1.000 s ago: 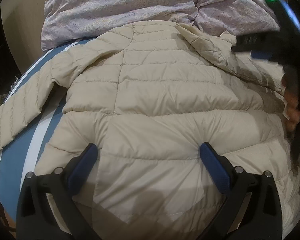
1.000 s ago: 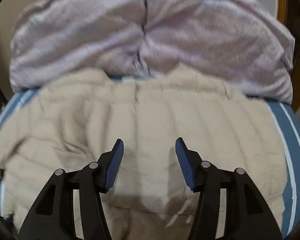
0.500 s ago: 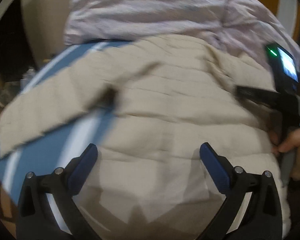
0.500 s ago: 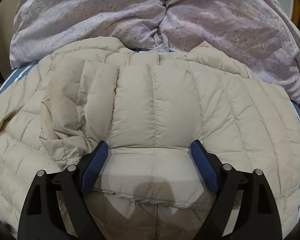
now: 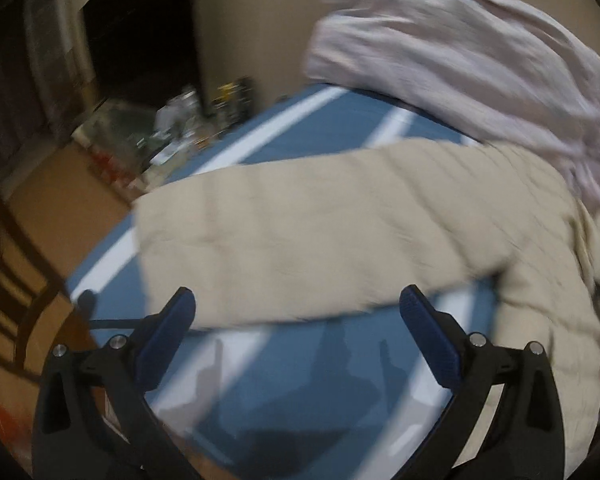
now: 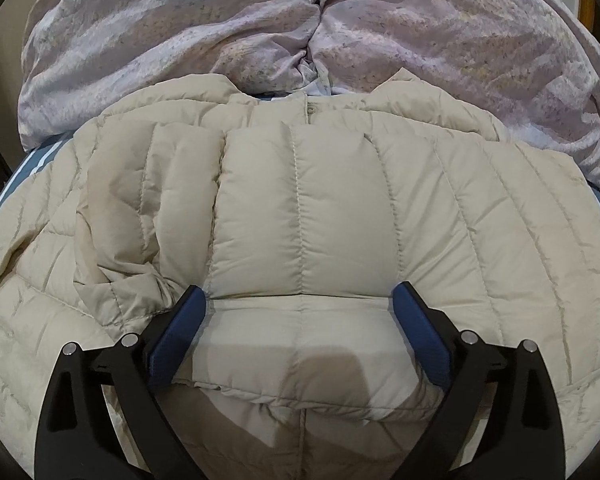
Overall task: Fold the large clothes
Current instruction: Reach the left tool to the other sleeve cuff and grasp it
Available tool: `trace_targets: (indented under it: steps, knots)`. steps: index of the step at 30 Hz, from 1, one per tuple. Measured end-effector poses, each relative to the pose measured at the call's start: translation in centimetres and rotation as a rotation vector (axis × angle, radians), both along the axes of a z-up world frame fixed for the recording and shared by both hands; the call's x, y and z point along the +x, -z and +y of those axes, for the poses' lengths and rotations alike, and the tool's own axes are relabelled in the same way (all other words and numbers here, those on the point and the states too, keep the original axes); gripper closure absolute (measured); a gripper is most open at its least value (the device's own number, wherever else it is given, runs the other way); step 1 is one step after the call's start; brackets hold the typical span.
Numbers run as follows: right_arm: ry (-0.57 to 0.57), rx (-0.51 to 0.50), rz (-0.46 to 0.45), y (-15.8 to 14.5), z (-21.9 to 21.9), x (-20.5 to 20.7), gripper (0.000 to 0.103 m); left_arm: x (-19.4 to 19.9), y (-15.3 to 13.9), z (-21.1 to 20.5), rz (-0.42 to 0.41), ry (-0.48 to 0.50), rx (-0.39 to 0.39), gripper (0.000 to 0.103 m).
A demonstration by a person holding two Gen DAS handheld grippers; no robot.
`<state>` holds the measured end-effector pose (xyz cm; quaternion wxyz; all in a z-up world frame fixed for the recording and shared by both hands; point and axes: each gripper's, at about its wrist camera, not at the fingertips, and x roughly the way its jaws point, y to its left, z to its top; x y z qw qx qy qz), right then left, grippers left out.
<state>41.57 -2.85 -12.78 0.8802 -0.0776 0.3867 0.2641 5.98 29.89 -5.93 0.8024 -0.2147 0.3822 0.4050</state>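
The beige puffer jacket (image 6: 300, 216) lies spread across the bed, on the blue striped sheet (image 5: 332, 120), its collar end up against the heaped lilac duvet (image 6: 320, 36). One sleeve is folded in over the body, a padded panel lying flat across the middle, and the right gripper (image 6: 300, 312) hovers right over that panel. Its jaws are opening, blue pads wide on either side of the panel, pressing on nothing; the cloth lies loose between them. That side looks placed and let go.

Over on the other side, the picture is blurred. The left gripper (image 5: 298, 320) has its fingers wide apart with nothing in them, only bare sheet below. Just beyond lies the other sleeve (image 5: 300, 236), stretched out straight from the jacket body toward the bed's edge, not yet folded. Past the edge there's wooden floor (image 5: 60, 200) and some clutter too smeared to name.

So the step in hand, by my reading, is the second sleeve. The next move calls for the left gripper to come down on the cuff end, pinch a full layer of that slippery padded cloth, and carry it across the body to meet the first.
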Motion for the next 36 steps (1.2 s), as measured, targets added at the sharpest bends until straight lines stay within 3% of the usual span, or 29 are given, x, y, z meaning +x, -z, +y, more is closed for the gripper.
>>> trace_targets:
  steps: [2, 5, 12, 22, 27, 29, 36]
  knots:
    - [-0.003, 0.008, 0.004, 0.0, -0.1, 0.1, 0.005, -1.7, 0.2, 2.4, -0.02, -0.08, -0.03, 0.002]
    - [-0.009, 0.028, 0.014, 0.1, -0.2, 0.2, 0.003, -4.0, 0.7, 4.9, -0.065, -0.152, -0.088, 0.012]
    - [-0.031, 0.058, 0.029, 0.3, -0.3, 0.2, 0.001, -6.5, 2.4, 7.0, -0.129, -0.224, -0.195, 0.029]
    - [-0.031, 0.064, 0.031, 0.3, -0.4, 0.2, 0.001, -5.6, 2.5, 7.0, -0.123, -0.262, -0.179, 0.048]
    - [-0.031, 0.065, 0.031, 0.3, -0.4, 0.2, 0.001, -4.9, 2.6, 7.2, -0.116, -0.267, -0.178, 0.085]
    - [-0.031, 0.064, 0.031, 0.3, -0.4, 0.2, 0.001, -4.6, 2.4, 7.2, -0.129, -0.261, -0.19, 0.094]
    - [-0.031, 0.064, 0.031, 0.3, -0.4, 0.2, 0.001, -2.1, -0.6, 6.1, -0.18, -0.186, -0.164, 0.099]
